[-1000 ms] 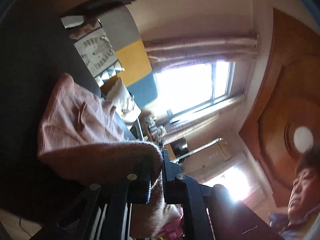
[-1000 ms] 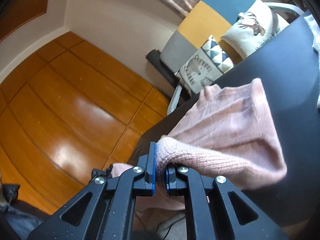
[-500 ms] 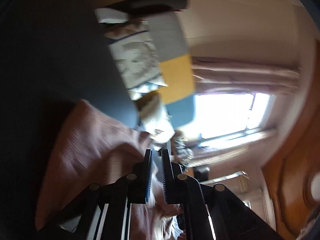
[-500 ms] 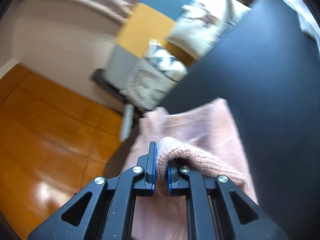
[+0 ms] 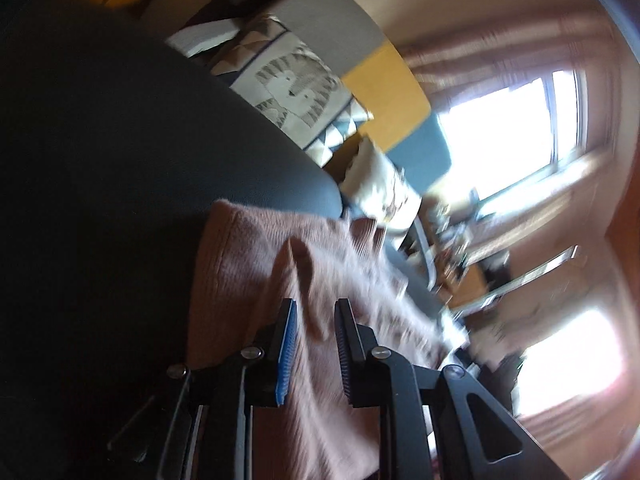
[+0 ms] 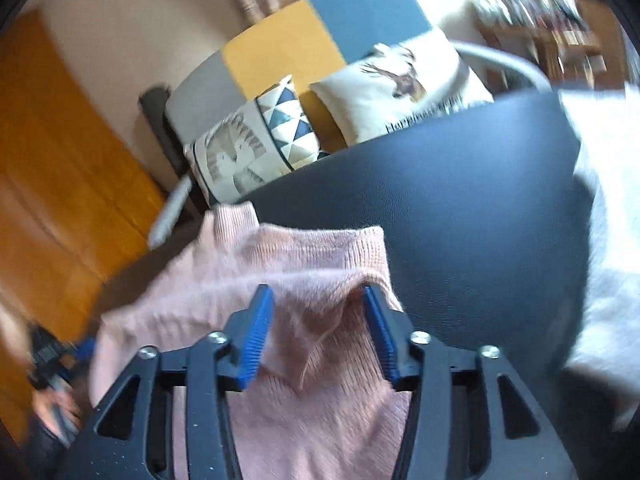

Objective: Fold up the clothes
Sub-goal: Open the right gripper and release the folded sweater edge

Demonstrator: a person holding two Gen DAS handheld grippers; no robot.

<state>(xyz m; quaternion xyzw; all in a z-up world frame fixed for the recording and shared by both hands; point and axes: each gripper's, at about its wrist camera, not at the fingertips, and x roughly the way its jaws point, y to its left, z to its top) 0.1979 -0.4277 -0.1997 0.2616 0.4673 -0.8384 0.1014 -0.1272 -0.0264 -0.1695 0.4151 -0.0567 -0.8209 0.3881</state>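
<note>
Over the dark table [image 6: 460, 216] now, and both grips are off! A second ago each gripper had a bunched edge of the pink knit sweater [image 6: 304, 264] pinched tight and lifted; half a second back the right one was still clamped. Now the right gripper [image 6: 320, 320] stands wide open, its blue pads spread apart with a loose peak of knit slumping between them, touching neither pad firmly. The left gripper [image 5: 314, 336] has parted too, more narrowly, and a raised ridge of the sweater [image 5: 280, 264] runs up through the gap, apparently free of it.

That reads as a fold just laid down and released: the sweater lies on the table near its left edge, doubled over, ribbed hem facing the sofa cushions [image 6: 240, 152] beyond. Both views are smeared by motion, so how neat the fold is I can't say.

Relative to the tools, the garment sits directly under and ahead of both grippers, cloth between each pair of fingers. A white garment [image 6: 604, 240] waits on the table to the right, well apart.
</note>
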